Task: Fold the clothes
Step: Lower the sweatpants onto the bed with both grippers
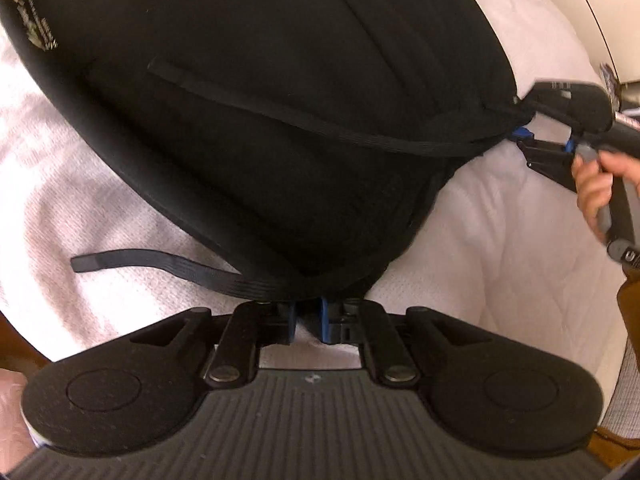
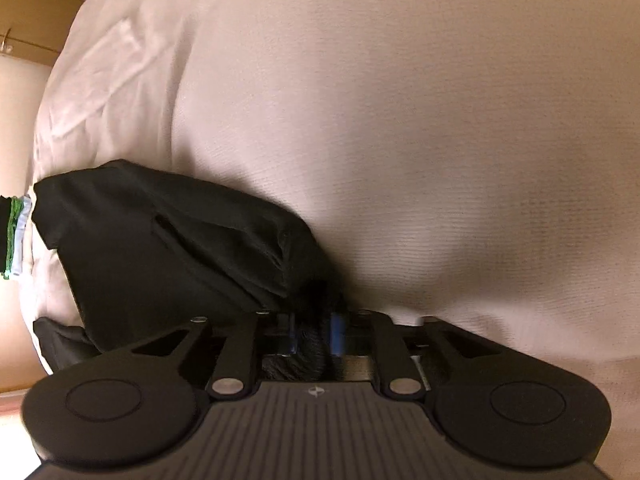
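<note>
A black garment [image 1: 260, 120] with a drawstring [image 1: 160, 266] and a small pale logo [image 1: 32, 20] lies spread on a white bedspread [image 1: 500, 240]. My left gripper [image 1: 308, 320] is shut on its near edge. My right gripper [image 1: 524, 136], held by a hand [image 1: 596, 188], pinches the garment's right corner. In the right wrist view my right gripper [image 2: 316, 332] is shut on black fabric, and the garment [image 2: 172, 240] stretches away to the left over the bedspread [image 2: 400, 120].
The bed's light headboard or wall [image 1: 580, 8] shows at the upper right. Wooden furniture [image 2: 36, 12] stands at the upper left of the right wrist view. A green and blue item [image 2: 14, 236] sits at the bed's left edge.
</note>
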